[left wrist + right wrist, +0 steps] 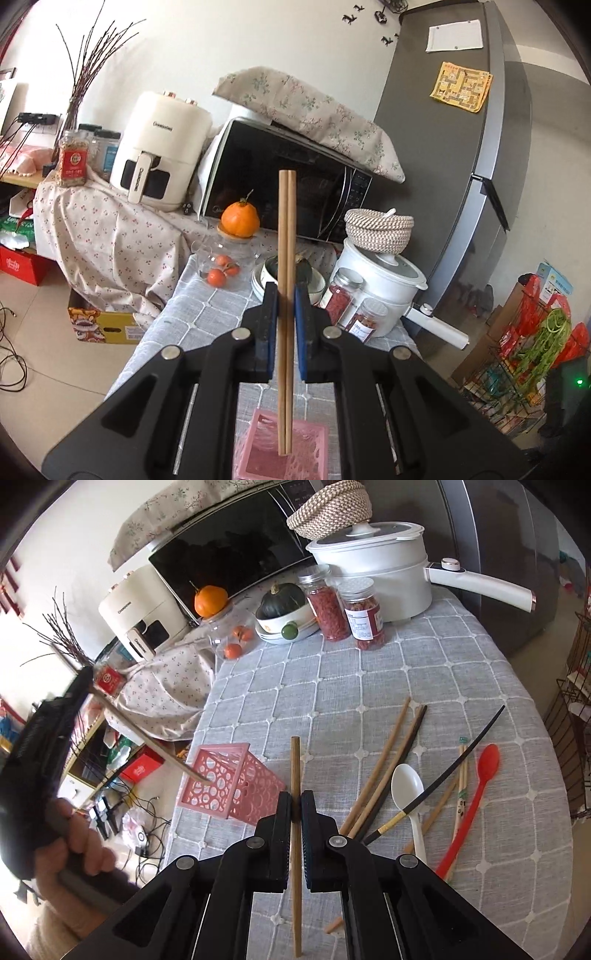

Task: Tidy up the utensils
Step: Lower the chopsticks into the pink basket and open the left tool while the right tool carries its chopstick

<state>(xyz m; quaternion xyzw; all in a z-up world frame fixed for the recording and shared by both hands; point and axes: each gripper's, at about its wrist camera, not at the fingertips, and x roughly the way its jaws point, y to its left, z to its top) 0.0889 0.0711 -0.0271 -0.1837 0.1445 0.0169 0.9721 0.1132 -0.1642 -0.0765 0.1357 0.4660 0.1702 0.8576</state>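
My left gripper (285, 295) is shut on a pair of wooden chopsticks (286, 229), held upright with their lower ends over the pink perforated basket (266, 458). In the right wrist view the left gripper (83, 686) holds those chopsticks (147, 744) slanting down to the basket's (236, 779) open top. My right gripper (296, 805) is shut on a single wooden chopstick (295, 768) above the grey checked tablecloth (369, 672). On the cloth to the right lie several chopsticks (384, 760), a white spoon (408, 790), a black chopstick (454, 764) and a red spoon (476, 794).
At the table's far end stand a white electric pot (373, 572), two jars (345, 609), a bowl with a dark squash (284, 613) and a glass jar with oranges (229, 642). A microwave (288, 184), air fryer (159, 147) and fridge (461, 147) stand behind. Cables lie on the floor to the left.
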